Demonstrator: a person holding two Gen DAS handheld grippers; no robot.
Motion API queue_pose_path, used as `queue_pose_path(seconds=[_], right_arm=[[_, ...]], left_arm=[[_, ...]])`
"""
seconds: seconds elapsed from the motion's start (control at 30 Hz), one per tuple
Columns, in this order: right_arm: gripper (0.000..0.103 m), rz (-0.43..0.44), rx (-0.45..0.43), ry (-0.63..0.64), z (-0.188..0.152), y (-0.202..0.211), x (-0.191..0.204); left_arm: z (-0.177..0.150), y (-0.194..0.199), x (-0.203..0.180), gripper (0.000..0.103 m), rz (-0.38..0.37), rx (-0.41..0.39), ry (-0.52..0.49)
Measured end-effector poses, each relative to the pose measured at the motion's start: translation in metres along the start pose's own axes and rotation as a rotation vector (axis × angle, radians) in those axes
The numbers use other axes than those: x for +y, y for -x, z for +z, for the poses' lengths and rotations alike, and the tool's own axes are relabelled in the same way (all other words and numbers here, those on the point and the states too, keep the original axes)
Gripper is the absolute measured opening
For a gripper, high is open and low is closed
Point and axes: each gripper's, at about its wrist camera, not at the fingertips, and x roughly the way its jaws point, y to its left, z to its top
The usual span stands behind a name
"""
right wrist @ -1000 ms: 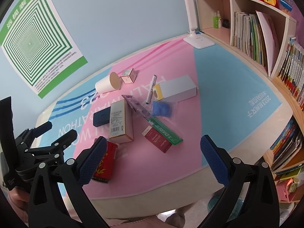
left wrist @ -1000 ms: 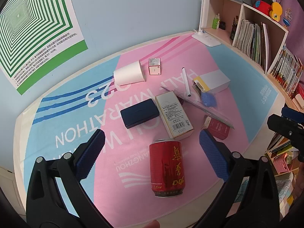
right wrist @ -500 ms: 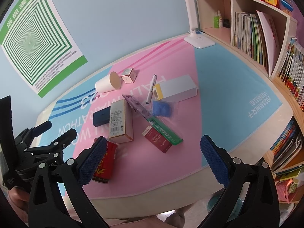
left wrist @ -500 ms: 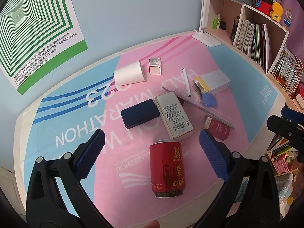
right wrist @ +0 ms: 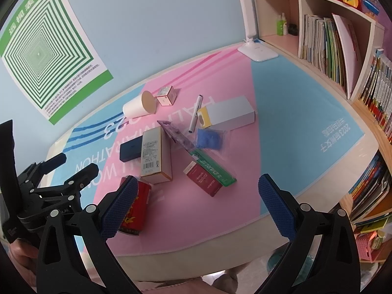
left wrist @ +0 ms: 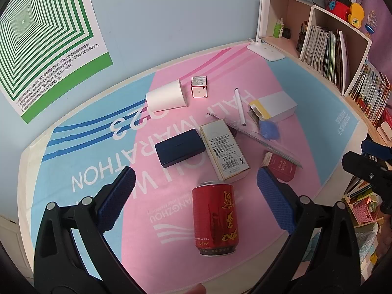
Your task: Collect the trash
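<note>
Clutter covers the pink middle of the mat (left wrist: pixel 80 161): a red can (left wrist: pixel 215 218) standing nearest the front edge, a tan box (left wrist: pixel 224 149) just behind it, a navy case (left wrist: pixel 180 147) beside that, a paper cup (left wrist: pixel 166 96) lying farther back. The left gripper (left wrist: pixel 196 202) hangs spread wide above the can, gripping nothing; the right gripper (right wrist: pixel 201 202) is likewise released and empty.

The mat (left wrist: pixel 98 161) reads "HALF MARATHON"; the green ruler (right wrist: pixel 215 169) "DARLIE".

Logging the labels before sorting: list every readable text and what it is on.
"HALF MARATHON", "2023", "HANGZHOU": mat, upside down to the cameras.
"DARLIE": green box.
Red can: yellow Chinese characters, not legible to me.
Poster, barcoded box, dark red box: print too small.
</note>
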Motion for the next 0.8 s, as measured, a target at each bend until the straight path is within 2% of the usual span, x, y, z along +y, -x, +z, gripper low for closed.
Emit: queue_pose_path(seconds=[0.57,0.8], right_arm=[[0.097,0.0,0.007,0.007,0.001,-0.002,0.001],[0.097,0.001,0.043,0.034,0.001,-0.011,0.0]], left_arm=[[0.001,-0.001,-0.001,0.097,0.003,0.006,-0.001],[-0.001,-0.012,0.01,0.097,-0.007,0.032,-0.017]])
